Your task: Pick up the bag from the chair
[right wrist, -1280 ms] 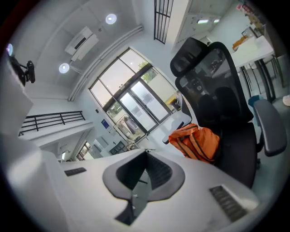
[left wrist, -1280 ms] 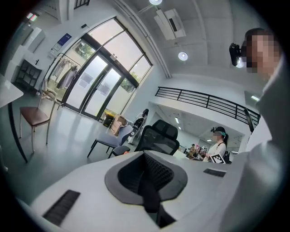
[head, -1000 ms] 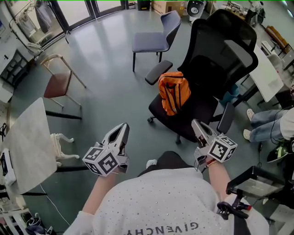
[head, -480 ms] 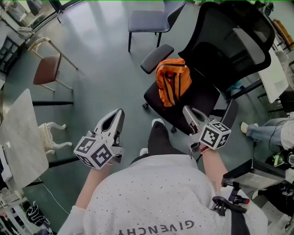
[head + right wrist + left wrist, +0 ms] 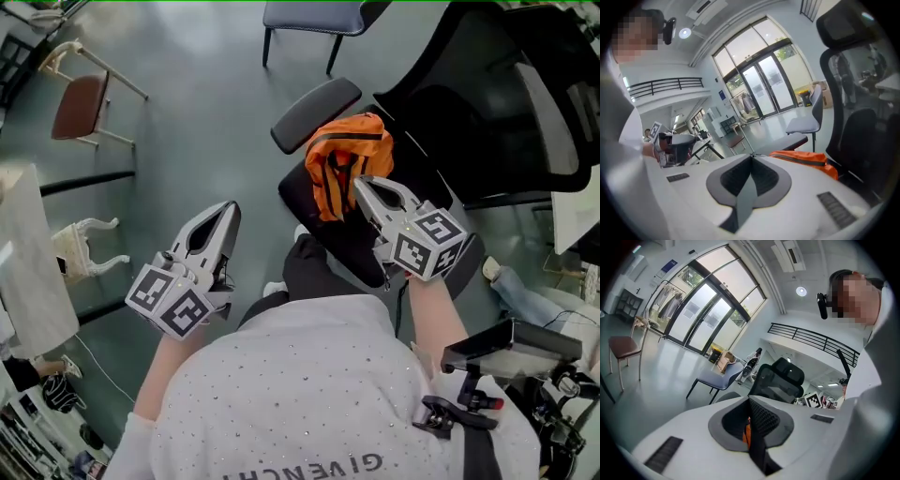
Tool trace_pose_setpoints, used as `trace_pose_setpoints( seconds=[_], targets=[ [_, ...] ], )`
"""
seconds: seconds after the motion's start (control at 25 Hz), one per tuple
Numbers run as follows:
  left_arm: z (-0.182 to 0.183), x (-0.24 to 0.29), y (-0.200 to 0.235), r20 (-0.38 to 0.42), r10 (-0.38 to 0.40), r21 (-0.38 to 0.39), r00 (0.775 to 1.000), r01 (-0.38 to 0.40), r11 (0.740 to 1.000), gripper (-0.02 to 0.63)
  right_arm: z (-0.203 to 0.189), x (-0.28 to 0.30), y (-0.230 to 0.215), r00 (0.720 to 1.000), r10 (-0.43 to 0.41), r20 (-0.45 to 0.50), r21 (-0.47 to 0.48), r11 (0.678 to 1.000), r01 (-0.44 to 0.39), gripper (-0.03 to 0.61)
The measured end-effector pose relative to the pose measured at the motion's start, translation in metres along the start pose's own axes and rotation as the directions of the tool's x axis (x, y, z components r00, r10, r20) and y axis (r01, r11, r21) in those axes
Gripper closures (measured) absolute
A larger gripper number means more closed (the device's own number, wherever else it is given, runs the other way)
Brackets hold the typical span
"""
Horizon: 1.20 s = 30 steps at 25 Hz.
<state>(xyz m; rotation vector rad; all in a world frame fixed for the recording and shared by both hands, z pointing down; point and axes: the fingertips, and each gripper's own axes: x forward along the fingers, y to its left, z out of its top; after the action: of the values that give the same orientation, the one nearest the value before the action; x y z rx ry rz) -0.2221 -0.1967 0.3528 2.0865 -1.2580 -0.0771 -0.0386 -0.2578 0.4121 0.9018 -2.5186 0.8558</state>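
The orange bag [image 5: 345, 159] sits upright on the seat of the black office chair [image 5: 314, 214], leaning toward the backrest, just beside the padded armrest [image 5: 314, 112]. Its lower right part is hidden behind the right gripper [image 5: 361, 184], whose tips overlap the bag in the head view; whether they touch the fabric cannot be told. In the right gripper view the bag [image 5: 806, 159] lies just past the tips and to their right, only its top edge and a grey strap showing above the gripper body. That gripper's jaws [image 5: 751, 157] are pressed together with nothing between them. The left gripper [image 5: 228, 208] is held well apart from the chair, over the floor, its jaws likewise closed tip to tip and empty; in its own view [image 5: 749, 399] only a thin sliver of the bag's orange [image 5: 746, 437] shows through the gap behind the tips. The chair's backrest runs off the top and right of the head view. A grey chair [image 5: 309, 13] is cut off at the top edge, and a brown-seated chair [image 5: 79, 101] stands at the upper left.
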Motion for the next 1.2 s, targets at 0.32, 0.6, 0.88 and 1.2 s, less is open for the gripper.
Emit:
trace_pose_setpoints(
  seconds=[0.32, 0.6, 0.88, 1.2],
  targets=[
    [-0.002, 0.028, 0.014, -0.019, 0.071, 0.008, 0.997, -0.071, 0.997, 0.611, 0.005, 0.038, -0.047, 0.998, 0.039, -0.038, -0.144, 0.989, -0.044, 0.488],
    [-0.09, 0.026, -0.038, -0.047, 0.14, 0.02, 0.989, -0.14, 0.99, 0.611, -0.121, -0.016, -0.083, 0.975, 0.046, -0.218, -0.175, 0.981, -0.085, 0.279],
    [-0.095, 0.025, -0.046, -0.04, 0.181, 0.02, 0.983, -0.18, 0.983, 0.611, -0.154, -0.008, -0.098, 0.936, -0.034, -0.35, -0.342, 0.935, -0.094, 0.071],
    [-0.097, 0.021, -0.044, -0.057, 0.213, 0.02, 0.975, -0.212, 0.977, 0.611, -0.199, 0.019, -0.123, 0.803, -0.159, -0.574, -0.568, 0.784, -0.25, -0.006]
  ],
)
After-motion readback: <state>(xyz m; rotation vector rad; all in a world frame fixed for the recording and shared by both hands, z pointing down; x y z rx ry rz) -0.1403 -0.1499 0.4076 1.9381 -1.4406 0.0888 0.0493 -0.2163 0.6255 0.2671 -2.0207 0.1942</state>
